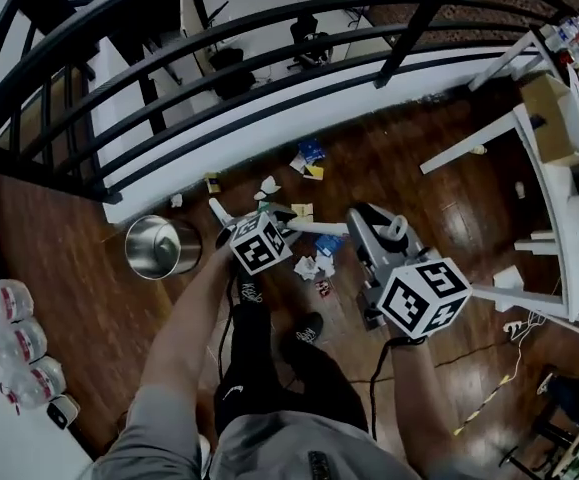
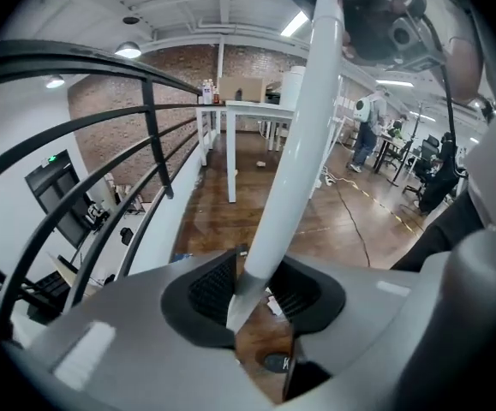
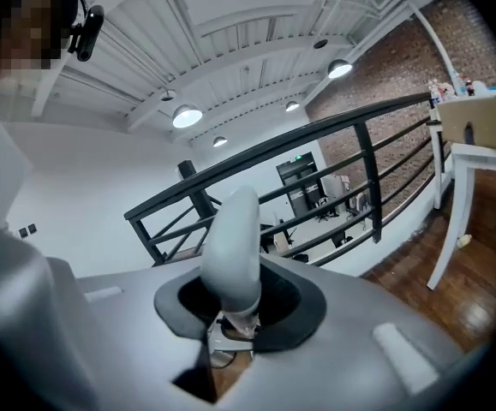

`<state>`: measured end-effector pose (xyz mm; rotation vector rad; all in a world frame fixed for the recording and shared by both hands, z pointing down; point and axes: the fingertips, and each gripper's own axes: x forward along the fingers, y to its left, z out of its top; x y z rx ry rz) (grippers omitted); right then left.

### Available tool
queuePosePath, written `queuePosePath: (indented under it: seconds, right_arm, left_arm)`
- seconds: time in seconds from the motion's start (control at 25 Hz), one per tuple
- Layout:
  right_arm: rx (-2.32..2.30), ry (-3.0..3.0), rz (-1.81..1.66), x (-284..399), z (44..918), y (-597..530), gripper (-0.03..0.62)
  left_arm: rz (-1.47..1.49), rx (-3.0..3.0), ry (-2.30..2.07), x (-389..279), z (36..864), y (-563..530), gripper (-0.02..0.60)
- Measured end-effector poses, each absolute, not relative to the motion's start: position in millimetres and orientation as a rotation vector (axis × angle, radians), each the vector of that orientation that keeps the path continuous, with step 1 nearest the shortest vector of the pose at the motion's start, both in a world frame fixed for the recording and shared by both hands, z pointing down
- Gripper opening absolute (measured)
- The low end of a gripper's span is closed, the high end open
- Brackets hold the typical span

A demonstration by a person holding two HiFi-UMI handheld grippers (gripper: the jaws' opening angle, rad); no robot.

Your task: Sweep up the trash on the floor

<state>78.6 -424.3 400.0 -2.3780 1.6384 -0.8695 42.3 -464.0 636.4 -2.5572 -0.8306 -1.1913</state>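
Observation:
My left gripper is shut on a long white pole that runs up and out of the left gripper view. To its right, my right gripper is shut on a short white handle with a rounded end. The lower ends of both tools are mostly hidden. Trash lies on the dark wood floor ahead of the grippers: paper scraps, a small red piece, a white crumple and a blue packet.
A steel bin stands left of my left gripper. A black railing with a white kerb borders the floor beyond the trash. White table frames crowd the right side. Cables trail at lower right, and bottles sit at left.

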Motion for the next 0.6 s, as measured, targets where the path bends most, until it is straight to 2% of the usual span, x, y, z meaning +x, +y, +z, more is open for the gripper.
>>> queuePosePath:
  seconds: [0.32, 0.6]
  right_arm:
    - [-2.294, 1.778, -0.897, 55.5, 412.4, -596.5, 0.061]
    - [-2.280, 1.821, -0.974, 54.3, 445.7, -682.3, 0.061]
  left_arm:
    - [-1.249, -2.652, -0.662, 12.4, 648.2, -632.0, 0.117]
    - [-1.341, -2.678, -0.638, 3.4, 681.5, -703.8, 0.117]
